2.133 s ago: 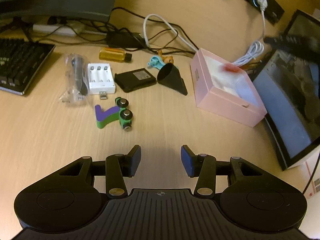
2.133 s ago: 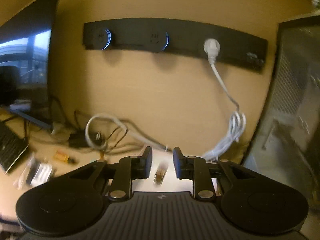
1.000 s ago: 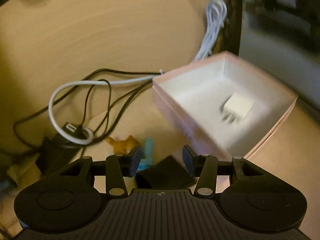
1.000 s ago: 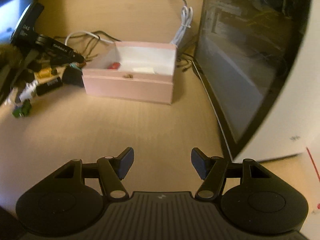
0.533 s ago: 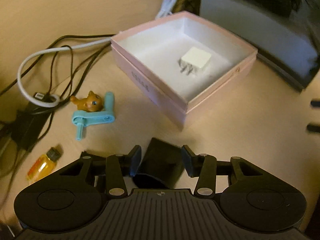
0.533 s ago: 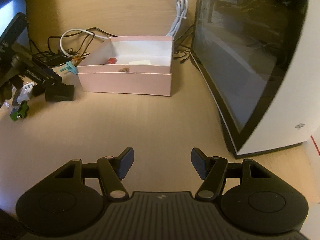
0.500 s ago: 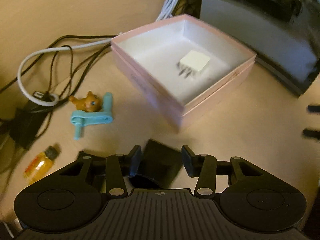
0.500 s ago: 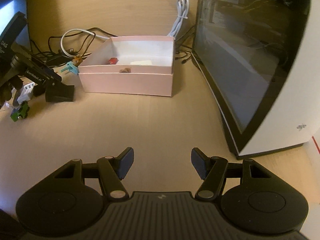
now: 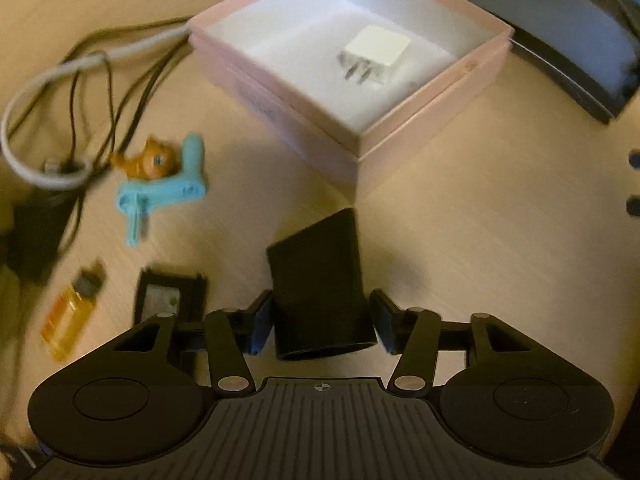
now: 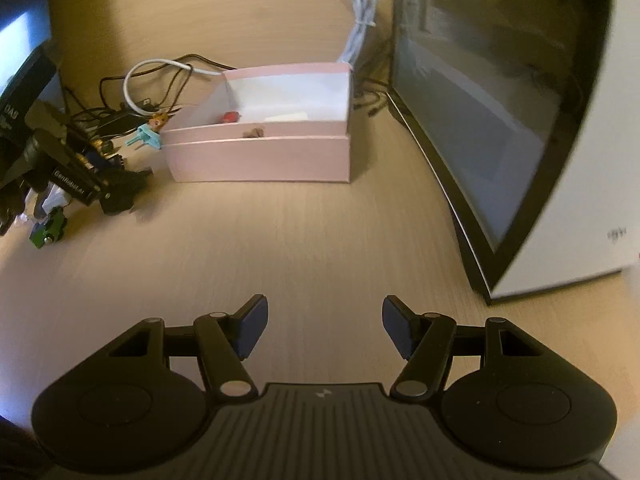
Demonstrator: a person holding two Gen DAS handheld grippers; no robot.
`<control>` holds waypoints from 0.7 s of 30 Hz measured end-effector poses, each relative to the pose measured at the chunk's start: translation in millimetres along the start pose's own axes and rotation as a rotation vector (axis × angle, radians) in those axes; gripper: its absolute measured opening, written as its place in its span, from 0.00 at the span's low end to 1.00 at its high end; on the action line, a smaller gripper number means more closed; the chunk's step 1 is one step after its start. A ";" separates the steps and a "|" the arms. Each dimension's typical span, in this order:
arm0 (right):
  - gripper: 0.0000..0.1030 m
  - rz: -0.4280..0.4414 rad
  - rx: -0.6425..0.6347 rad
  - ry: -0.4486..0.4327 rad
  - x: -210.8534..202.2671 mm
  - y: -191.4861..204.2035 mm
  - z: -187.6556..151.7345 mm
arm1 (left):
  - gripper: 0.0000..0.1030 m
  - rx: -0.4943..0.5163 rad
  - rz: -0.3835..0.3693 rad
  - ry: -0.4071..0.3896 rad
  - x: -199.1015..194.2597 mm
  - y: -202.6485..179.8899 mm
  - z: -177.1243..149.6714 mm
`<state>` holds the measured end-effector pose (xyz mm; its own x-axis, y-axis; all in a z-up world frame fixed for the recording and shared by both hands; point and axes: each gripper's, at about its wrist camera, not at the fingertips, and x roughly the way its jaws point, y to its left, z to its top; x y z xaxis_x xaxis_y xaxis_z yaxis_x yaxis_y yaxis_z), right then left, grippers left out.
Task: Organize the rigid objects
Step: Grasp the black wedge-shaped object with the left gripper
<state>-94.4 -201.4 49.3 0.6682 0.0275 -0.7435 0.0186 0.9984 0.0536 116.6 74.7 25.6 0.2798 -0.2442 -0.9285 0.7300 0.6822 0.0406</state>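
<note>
Left gripper (image 9: 320, 326): pointing steeply down at the desk with the black funnel-shaped piece (image 9: 320, 284) between its jaws. The jaws are opening right now; a sliver of gap shows on the right side, so the pads look to be straddling, not pinching.
Why there: my read is it's lining up around the wide end for a pick, since that piece lies nearest the box.
Black piece, looks: matte black, hollow, flared toward the camera and narrower at its far end, lying on its side on the wooden desk (image 9: 480, 240); the rim is partly hidden behind the fingers.
Black piece, place: just near of the pink box's (image 9: 400, 136) closest corner, apart from it.
Pink box: open, white inside, a white plug adapter (image 9: 376, 56) already lying in it; the right-wrist view also shows a small red item (image 10: 230, 117) inside. Looks like the collecting spot.
Still loose, left side: orange toy figure (image 9: 146, 160) touching the light-blue plastic part (image 9: 160, 192), a small amber bottle (image 9: 72, 316), a flat black battery pack (image 9: 168, 294), cables (image 9: 80, 92) beyond.
Right gripper (image 10: 323, 330): jaws spread, nothing between them, hanging over bare desk near the monitor (image 10: 480, 120), apparently waiting its turn.
</note>
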 end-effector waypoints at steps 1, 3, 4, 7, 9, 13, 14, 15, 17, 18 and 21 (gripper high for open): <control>0.62 0.001 0.013 0.005 0.0 -2.4 -1.4 | 0.56 -0.030 0.002 -0.011 -0.7 2.6 -0.7; 0.62 0.003 0.036 0.012 0.1 -5.8 -4.3 | 0.54 -0.071 0.015 -0.034 -1.9 5.1 -1.6; 0.62 0.006 0.046 0.016 1.0 -7.3 -5.1 | 0.54 -0.088 0.016 -0.045 -2.5 5.5 -1.5; 0.62 0.026 0.082 0.046 6.2 -12.3 -7.8 | 0.53 -0.143 0.007 -0.072 -3.5 4.1 -2.4; 0.62 0.034 0.101 0.061 9.9 -13.7 -9.7 | 0.54 -0.161 -0.001 -0.098 -4.1 -1.7 -4.7; 0.62 0.052 0.131 0.085 16.1 -16.9 -11.3 | 0.54 -0.174 -0.006 -0.147 -4.9 -18.7 -12.4; 0.63 0.055 0.135 0.086 17.5 -17.1 -11.3 | 0.54 -0.182 -0.010 -0.152 -6.1 -22.7 -15.0; 0.63 0.054 0.134 0.083 18.2 -16.5 -10.9 | 0.54 -0.195 -0.019 -0.154 -7.8 -26.8 -18.1; 0.64 0.055 0.124 0.080 20.3 -14.3 -9.3 | 0.54 -0.230 -0.037 -0.160 -11.3 -33.1 -24.9; 0.65 0.058 0.119 0.077 21.6 -15.0 -8.8 | 0.54 -0.258 -0.052 -0.168 -14.8 -36.5 -30.0; 0.76 0.088 0.119 0.068 23.5 -16.2 -9.7 | 0.54 -0.341 -0.078 -0.221 -27.7 -48.0 -48.1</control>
<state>-86.2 -216.4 24.5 0.6196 0.1220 -0.7754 0.0530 0.9791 0.1963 43.8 81.9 31.6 0.3861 -0.4212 -0.8207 0.5162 0.8360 -0.1862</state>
